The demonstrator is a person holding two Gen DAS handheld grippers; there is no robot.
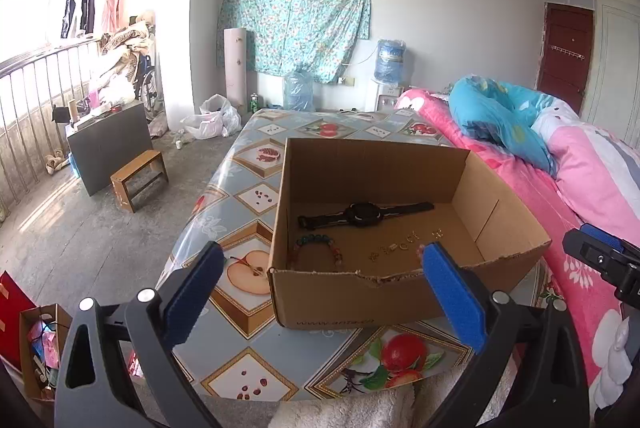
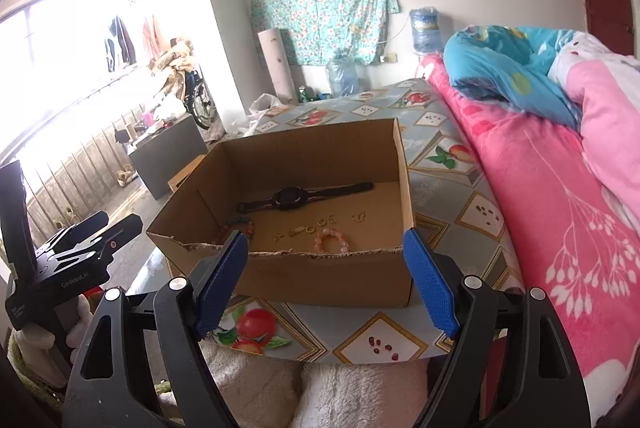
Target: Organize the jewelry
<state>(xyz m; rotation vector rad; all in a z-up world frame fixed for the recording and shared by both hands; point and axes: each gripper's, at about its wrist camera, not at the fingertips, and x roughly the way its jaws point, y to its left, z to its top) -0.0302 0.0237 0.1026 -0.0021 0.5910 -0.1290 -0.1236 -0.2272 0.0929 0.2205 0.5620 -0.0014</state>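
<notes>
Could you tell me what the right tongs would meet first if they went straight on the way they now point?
Most likely the torn near wall of the box: the open, empty right tongs frame it. Depth is unclear, so they might instead clear the rim and land inside.

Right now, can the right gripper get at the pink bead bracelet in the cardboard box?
Probably yes. The right gripper is open and empty, the cardboard box has no lid, and the pink bead bracelet lies just behind the low torn front wall, so it would need to go over that edge.

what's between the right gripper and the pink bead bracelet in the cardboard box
The open brown cardboard box's torn near wall stands between the right gripper and the pink bead bracelet. Above the rim nothing visible blocks it, so coming over the wall looks workable.
</notes>
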